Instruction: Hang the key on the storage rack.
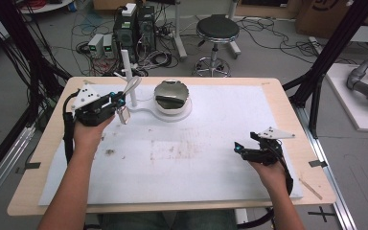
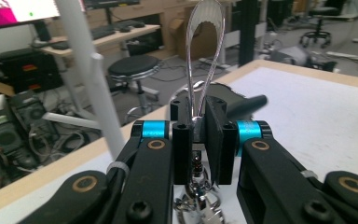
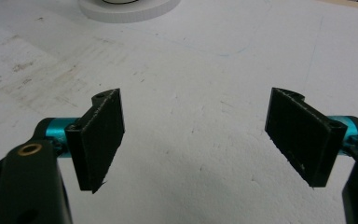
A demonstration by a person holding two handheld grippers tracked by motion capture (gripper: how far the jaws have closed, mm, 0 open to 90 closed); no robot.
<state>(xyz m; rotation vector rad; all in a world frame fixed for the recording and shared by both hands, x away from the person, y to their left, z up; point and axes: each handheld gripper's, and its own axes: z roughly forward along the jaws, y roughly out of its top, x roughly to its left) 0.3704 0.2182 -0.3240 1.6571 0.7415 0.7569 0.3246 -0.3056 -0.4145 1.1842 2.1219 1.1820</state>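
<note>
Sitting on a scuffed white mat [image 1: 211, 158] over a wooden table [image 1: 287, 105], cables and a black stool [image 1: 217, 29] cluttering the floor behind; left gripper [image 2: 198, 140] clamping a wire loop [image 2: 204, 42] beside the white post [image 1: 128, 76]; right gripper [image 3: 196, 135] hovering wide open, holding nothing.

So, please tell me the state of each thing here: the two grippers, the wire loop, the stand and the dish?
Left gripper: shut on the wire loop, lifted off the table.
Wire loop: pinched, standing upright above the jaws.
Right gripper: open, holding nothing, low over the white mat.
White post: upright.
Metal dish: resting on its round white base.
</note>
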